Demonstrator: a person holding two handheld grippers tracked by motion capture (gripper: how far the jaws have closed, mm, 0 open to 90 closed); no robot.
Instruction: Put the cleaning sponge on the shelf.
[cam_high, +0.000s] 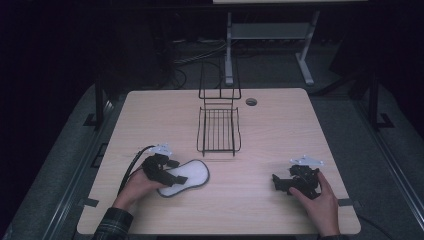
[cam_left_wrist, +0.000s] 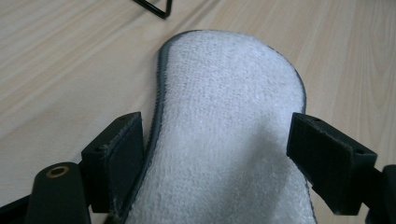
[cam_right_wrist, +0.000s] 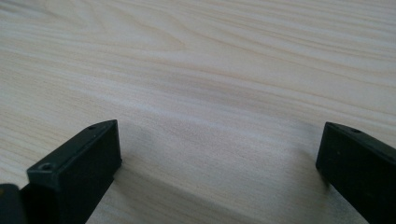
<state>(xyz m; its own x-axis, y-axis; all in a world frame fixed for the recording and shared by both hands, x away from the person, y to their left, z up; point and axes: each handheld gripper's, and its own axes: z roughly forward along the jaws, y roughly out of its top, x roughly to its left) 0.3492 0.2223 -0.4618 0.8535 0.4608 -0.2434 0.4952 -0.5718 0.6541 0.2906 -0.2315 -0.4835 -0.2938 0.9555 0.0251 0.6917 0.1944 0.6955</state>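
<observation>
The left gripper (cam_high: 176, 176) stands wide around the white insole (cam_left_wrist: 224, 140), not yet moved to the wire rack (cam_high: 218, 131) nearby.

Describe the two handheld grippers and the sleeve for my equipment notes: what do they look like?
Both are black. The left gripper trails a black cable and carries a pale grey three-cornered plate, as does the right gripper. Its jaws end in blocky rectangular black pads with small screw holes and a brass-coloured fitting. The left forearm wears a dark plaid sleeve.
</observation>
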